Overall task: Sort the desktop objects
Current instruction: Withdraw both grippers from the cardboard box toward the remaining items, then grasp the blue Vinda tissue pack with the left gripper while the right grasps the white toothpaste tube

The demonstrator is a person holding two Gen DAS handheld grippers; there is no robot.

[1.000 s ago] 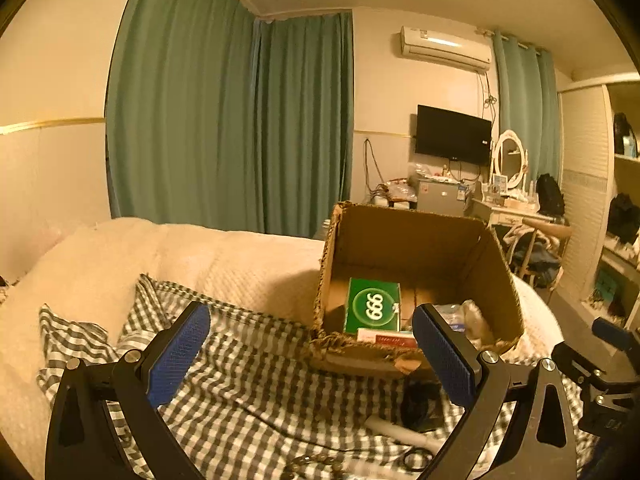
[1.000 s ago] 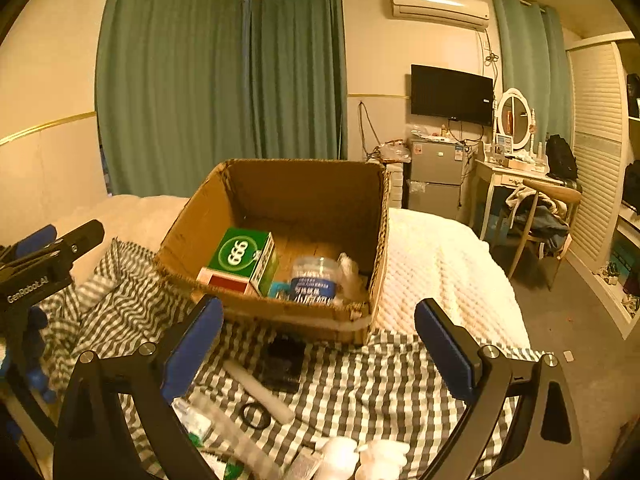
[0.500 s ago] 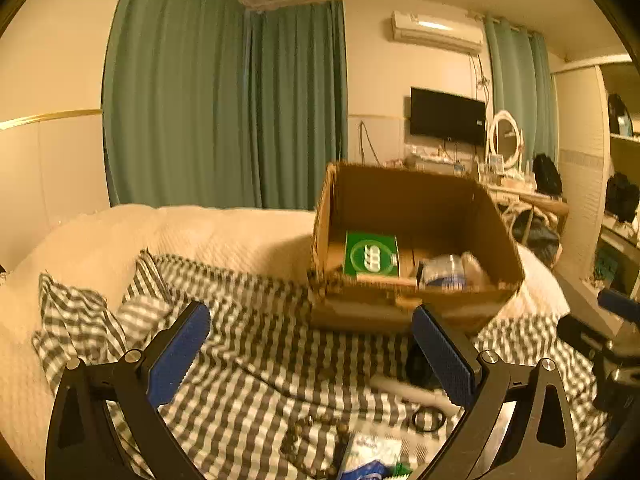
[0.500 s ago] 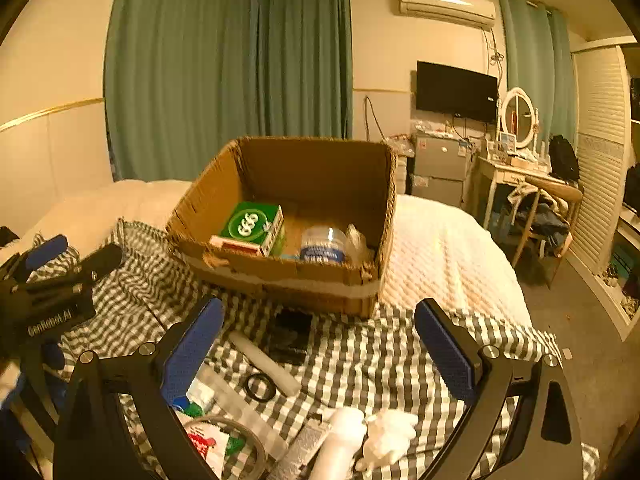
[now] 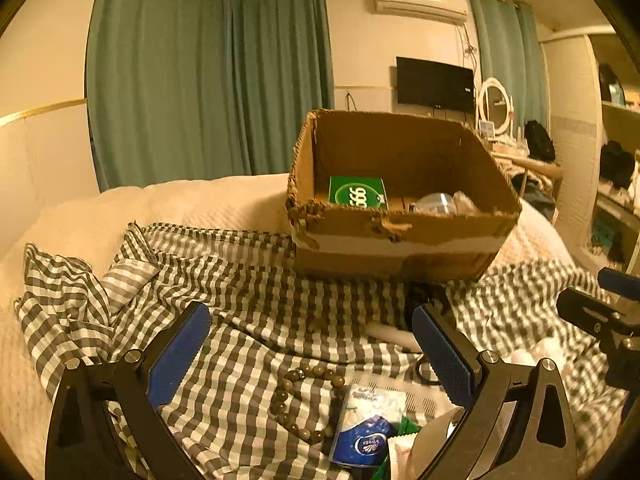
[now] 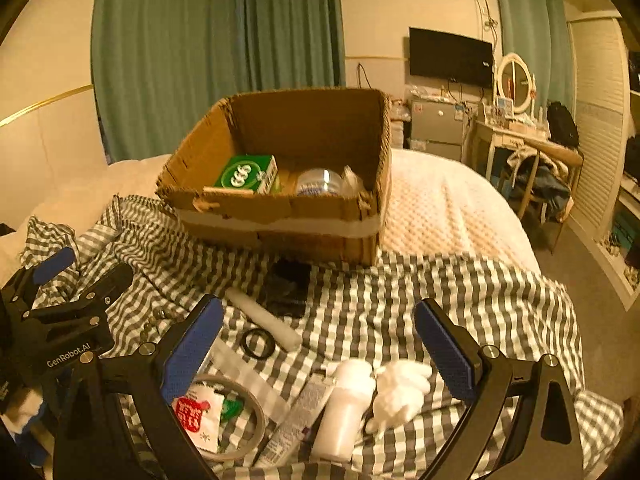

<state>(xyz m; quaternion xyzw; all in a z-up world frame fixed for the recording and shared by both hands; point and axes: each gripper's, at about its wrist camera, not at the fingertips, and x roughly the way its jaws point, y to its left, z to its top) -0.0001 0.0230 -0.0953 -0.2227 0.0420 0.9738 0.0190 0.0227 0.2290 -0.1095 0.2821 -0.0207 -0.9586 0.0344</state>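
A cardboard box (image 5: 400, 240) (image 6: 280, 224) stands on the checked cloth and holds a green packet (image 5: 358, 193) (image 6: 246, 172) and a clear plastic container (image 6: 318, 182). Loose items lie on the cloth in front: a bead bracelet (image 5: 296, 400), a blue-white tissue pack (image 5: 366, 428), a white tube (image 6: 264, 318), a black ring (image 6: 258, 343), a black case (image 6: 288, 288), a tape roll (image 6: 240, 416), a white bottle (image 6: 344, 408) and a white figurine (image 6: 400, 384). My left gripper (image 5: 312, 354) hangs open over the bracelet. Open too, my right gripper (image 6: 318, 350) hovers above the bottle and ring.
The checked cloth (image 6: 460, 300) lies rumpled over a white bed cover (image 6: 440, 208). A desk with a mirror (image 6: 516, 80) and a chair (image 6: 540, 176) stand to the right beyond the bed. Green curtains hang behind the box.
Both grippers have drawn back and tilted down from the box, so the loose items on the cloth now fill the lower view. Both stay open.
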